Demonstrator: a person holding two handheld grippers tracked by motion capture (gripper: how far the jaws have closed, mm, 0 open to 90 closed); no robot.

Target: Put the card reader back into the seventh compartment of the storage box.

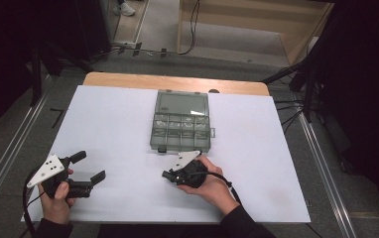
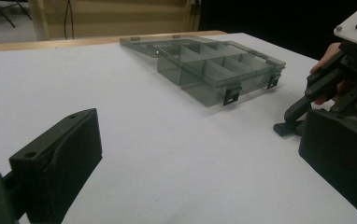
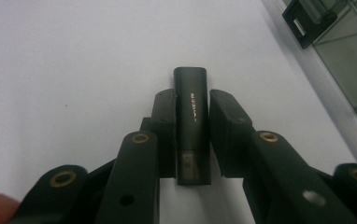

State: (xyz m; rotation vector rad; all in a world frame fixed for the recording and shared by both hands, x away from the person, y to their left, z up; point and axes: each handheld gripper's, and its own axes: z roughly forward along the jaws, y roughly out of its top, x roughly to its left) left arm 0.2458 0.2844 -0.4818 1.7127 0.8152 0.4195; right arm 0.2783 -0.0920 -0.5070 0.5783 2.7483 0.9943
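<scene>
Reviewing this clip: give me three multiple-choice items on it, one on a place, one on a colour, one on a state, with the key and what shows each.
1. Where is the compartment box on the table?
A. Far middle, beyond both hands
B. Near left corner
C. Under the left hand

2. What colour is the small stick between the right tongs?
A. White
B. Black
C. Red

3. How do the left tongs stand?
A. Shut on the box
B. Shut on the stick
C. Open, holding nothing

Key: A, the high view shows it past both grippers; B, the right gripper view shows a black body; C, its jaws are wide apart over bare table.
</scene>
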